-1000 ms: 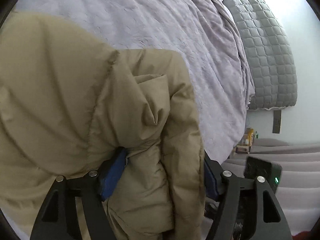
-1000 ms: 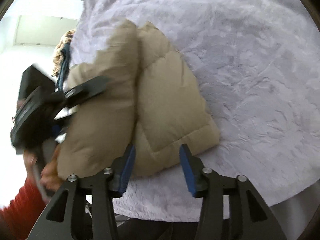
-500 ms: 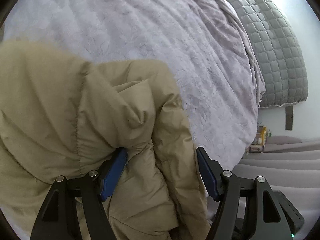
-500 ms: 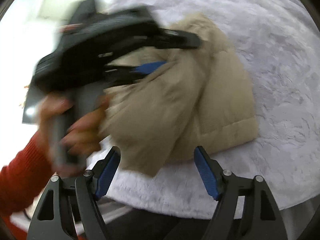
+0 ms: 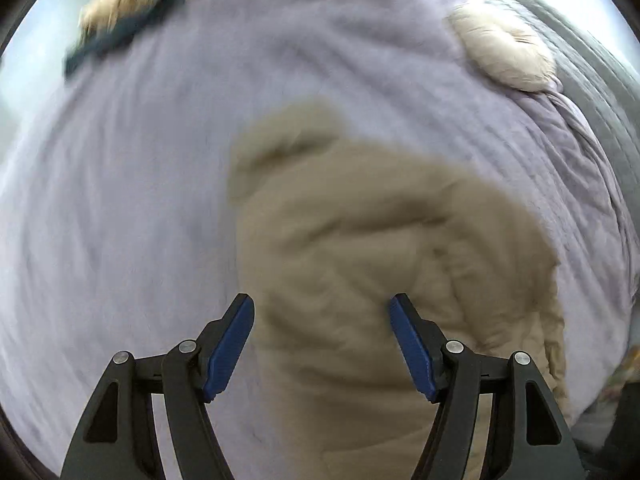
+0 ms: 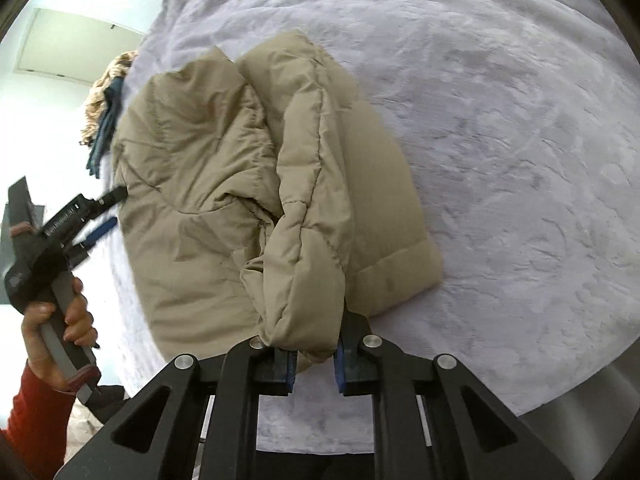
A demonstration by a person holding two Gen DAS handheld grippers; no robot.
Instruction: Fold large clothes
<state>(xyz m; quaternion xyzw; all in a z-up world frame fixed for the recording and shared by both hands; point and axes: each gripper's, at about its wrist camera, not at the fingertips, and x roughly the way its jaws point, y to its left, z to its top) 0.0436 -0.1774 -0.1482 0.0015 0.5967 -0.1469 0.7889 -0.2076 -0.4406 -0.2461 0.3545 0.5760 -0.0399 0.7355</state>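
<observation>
right claw [image 6: 314, 364] is closing its jaws on a puffy fold of the tan jacket [image 6: 248, 184], left claw [image 5: 322, 344] hangs wide with nothing pinched, and the jacket's bunched up on the lavender bed [image 6: 520, 140].

No legible text — only faint white lettering, too small to read, on the left tongs [image 6: 106, 216]

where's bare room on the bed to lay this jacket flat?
Free: the wide lavender blanket beyond the tan puffer jacket, on the side away from the left gripper. Also bare blanket between the jacket and the dark-blue-and-tan clothes. Crowded: the near edge, where the right gripper is closing on a jacket fold.
</observation>
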